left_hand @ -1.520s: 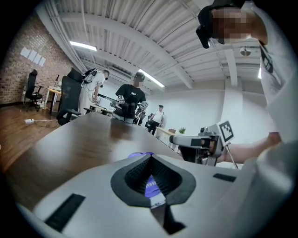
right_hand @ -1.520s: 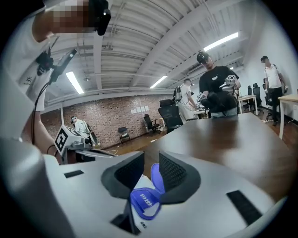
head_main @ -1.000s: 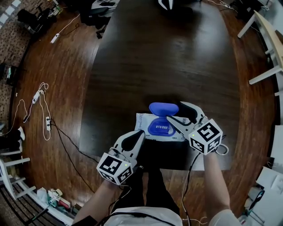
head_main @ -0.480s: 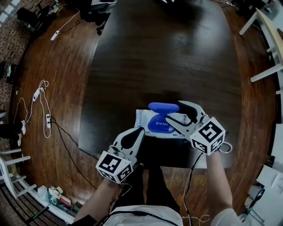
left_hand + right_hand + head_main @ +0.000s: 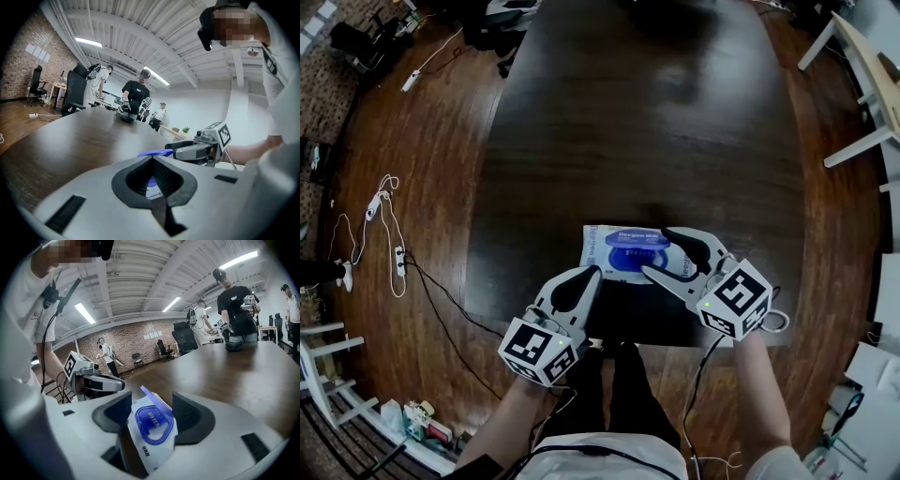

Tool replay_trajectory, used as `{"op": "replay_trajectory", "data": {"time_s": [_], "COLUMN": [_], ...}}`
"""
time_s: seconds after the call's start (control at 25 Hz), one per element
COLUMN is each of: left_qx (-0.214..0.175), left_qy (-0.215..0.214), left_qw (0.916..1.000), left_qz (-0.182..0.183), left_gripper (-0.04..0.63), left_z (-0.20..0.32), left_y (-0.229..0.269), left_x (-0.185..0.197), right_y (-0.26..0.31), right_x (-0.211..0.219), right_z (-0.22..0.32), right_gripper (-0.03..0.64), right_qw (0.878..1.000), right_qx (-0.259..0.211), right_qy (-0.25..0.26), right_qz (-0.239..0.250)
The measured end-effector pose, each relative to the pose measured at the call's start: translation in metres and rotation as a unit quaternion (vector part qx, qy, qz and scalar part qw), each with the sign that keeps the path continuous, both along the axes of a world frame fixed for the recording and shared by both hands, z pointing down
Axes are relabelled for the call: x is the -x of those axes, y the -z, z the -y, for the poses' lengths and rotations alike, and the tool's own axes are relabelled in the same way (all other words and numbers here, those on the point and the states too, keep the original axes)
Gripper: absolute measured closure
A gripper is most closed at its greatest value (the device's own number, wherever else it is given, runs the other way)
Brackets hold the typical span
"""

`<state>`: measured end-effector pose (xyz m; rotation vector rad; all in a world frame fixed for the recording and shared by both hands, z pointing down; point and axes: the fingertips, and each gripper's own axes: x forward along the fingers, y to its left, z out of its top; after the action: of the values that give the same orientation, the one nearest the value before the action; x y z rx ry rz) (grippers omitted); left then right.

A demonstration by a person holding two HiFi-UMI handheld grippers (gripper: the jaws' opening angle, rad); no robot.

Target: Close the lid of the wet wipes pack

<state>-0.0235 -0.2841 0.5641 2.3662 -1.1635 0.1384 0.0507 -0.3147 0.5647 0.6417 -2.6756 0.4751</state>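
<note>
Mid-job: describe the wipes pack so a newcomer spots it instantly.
On the dark wooden table, look at the near edge, by the right gripper. The wet wipes pack lies flat there: a white packet, alone in having a blue oval lid.

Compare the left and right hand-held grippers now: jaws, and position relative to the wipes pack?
Jaws: the left hand-held gripper has its tips together; the right hand-held gripper is open.
Position: the left one sits at the near-left corner of the wet wipes pack; the right one has the pack's blue lid between its jaws.
Shared: both point at the pack from the person's side.
</note>
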Motion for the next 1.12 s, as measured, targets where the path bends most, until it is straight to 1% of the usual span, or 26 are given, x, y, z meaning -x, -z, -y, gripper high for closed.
{"op": "replay_trajectory", "data": {"time_s": [0.24,0.52,1.12], "left_qx": [-0.003,-0.006,-0.009], "left_qy": [-0.005,-0.007,-0.004], "left_qw": [1.0,0.9999,0.9999], "left_qz": [-0.002,-0.004,-0.006], "left_gripper": [0.594,0.594,0.594], "left_z": [-0.005,-0.012,-0.03], "left_y": [0.003,0.006,0.007], "left_x": [0.001,0.006,0.013], "right_y": [-0.005,-0.019,-0.045], "right_x": [0.008,0.021,0.026], "right_z": [-0.019,-0.037,-0.051], "right_gripper": [0.347,0.347,0.347], "right_qw": [1.0,0.999,0.996], "right_qx": [0.016,0.032,0.051], "right_qy": [0.013,0.027,0.025], "right_qz": [-0.005,-0.022,-0.061]}}
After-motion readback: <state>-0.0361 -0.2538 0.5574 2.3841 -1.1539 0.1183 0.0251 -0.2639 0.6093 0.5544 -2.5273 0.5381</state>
